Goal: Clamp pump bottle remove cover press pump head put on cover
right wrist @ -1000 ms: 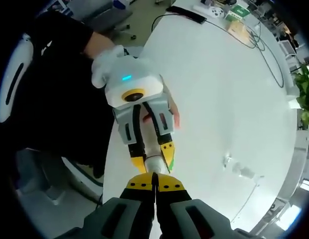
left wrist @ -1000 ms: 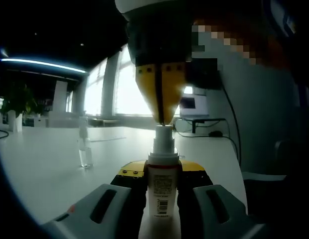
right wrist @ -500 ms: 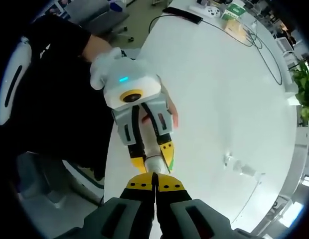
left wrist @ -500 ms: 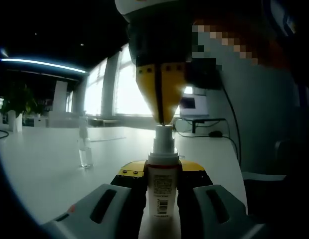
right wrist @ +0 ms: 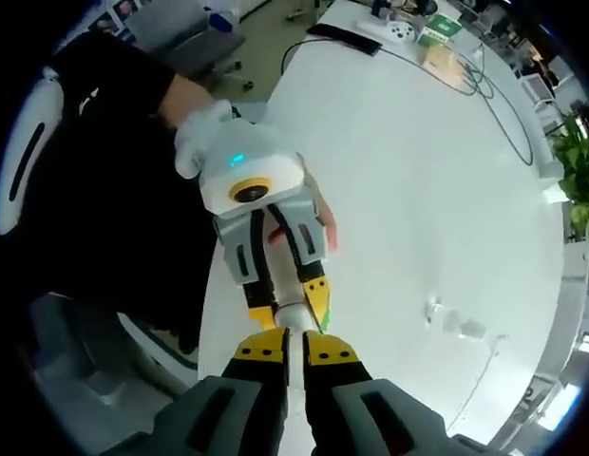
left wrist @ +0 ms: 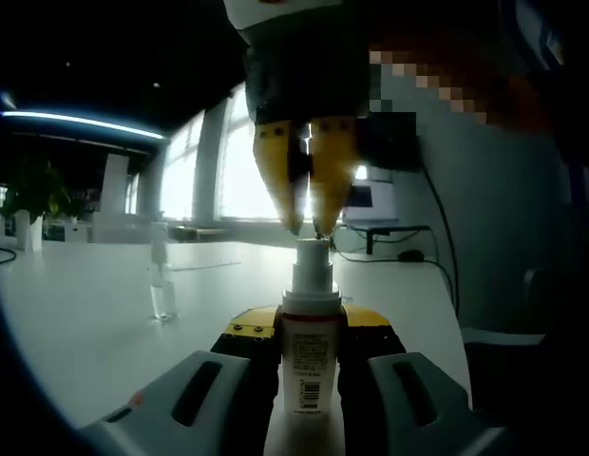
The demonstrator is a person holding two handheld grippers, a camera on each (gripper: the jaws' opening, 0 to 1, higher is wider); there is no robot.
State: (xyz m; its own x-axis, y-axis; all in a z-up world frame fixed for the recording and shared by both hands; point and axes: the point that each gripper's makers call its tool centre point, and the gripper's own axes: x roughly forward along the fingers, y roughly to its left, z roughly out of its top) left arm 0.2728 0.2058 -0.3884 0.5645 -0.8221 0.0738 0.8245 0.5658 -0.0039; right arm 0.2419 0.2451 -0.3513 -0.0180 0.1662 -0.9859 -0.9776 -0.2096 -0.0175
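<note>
A white pump bottle (left wrist: pixel 310 353) stands upright on the white table (left wrist: pixel 76 313), and my left gripper (left wrist: pixel 311 319) is shut on its body. The pump head (left wrist: pixel 312 255) is bare. My right gripper (left wrist: pixel 305 228) hangs straight above it, its yellow fingertips (left wrist: pixel 328 190) slightly apart and just over the head's top. In the right gripper view I look down past my right gripper (right wrist: pixel 295 342), open by a narrow gap, onto the bottle top (right wrist: pixel 294 312) between the left gripper (right wrist: pixel 293 313) jaws. The clear cover (left wrist: pixel 161 285) stands on the table to the left, also seen as the cover (right wrist: pixel 456 321).
A gloved hand (right wrist: pixel 204 123) and black sleeve (right wrist: pixel 104 171) hold the left gripper near the table's edge (right wrist: pixel 214 285). Cables (right wrist: pixel 484 76), a green box (right wrist: pixel 434 30) and a plant (right wrist: pixel 579 180) sit at the far end. A monitor (left wrist: pixel 370 199) stands behind.
My right gripper's jaws, closed together on the pump head before, have parted a little and lifted slightly. The bottle, left gripper and cover have stayed put.
</note>
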